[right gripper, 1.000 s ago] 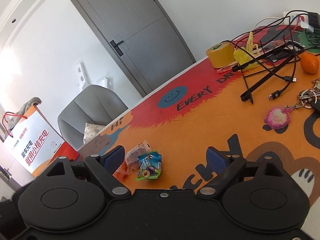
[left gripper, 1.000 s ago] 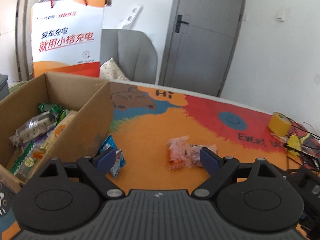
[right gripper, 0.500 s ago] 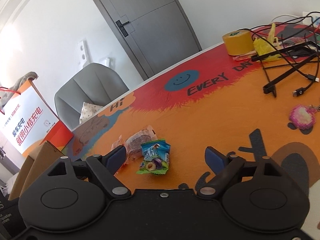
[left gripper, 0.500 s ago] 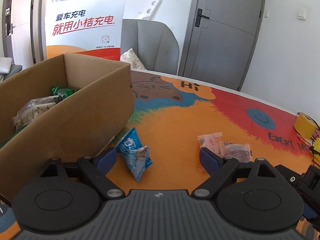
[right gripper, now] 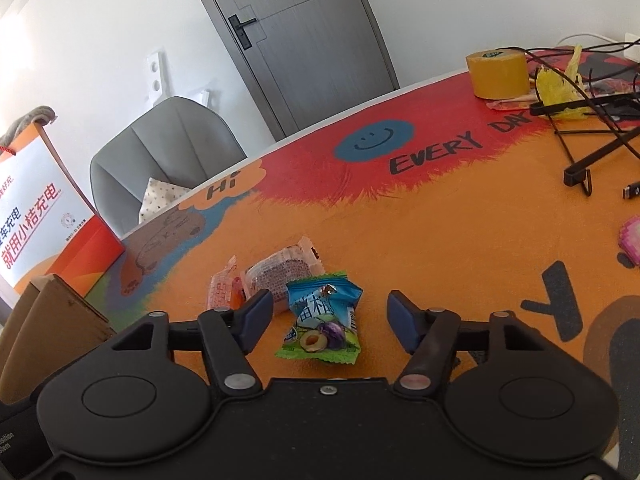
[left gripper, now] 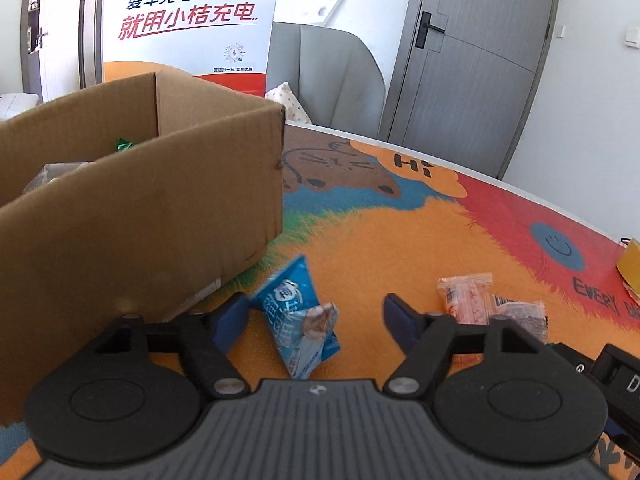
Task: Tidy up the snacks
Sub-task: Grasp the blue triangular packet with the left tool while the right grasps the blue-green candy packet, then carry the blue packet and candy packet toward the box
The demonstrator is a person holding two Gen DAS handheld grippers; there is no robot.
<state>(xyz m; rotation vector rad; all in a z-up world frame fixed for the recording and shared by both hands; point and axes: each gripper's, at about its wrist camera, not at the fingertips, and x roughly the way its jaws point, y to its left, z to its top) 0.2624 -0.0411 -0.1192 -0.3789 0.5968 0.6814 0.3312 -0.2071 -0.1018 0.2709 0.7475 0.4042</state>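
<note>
Tape (right gripper: 497, 73) clearest from right wrist.

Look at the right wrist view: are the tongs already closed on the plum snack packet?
No: the right tongs stand wide open, with the plum snack packet lying loose on the table mat between them.

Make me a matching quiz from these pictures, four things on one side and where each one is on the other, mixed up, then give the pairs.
Things:
1. blue triangular packet
2. plum candy packet
3. tape roll
4. cardboard box

Places:
A. far table edge, beside the cables
B. between the open left tongs
C. left of the blue triangular packet
D. between the open right tongs

Pairs: 1-B, 2-D, 3-A, 4-C
</note>
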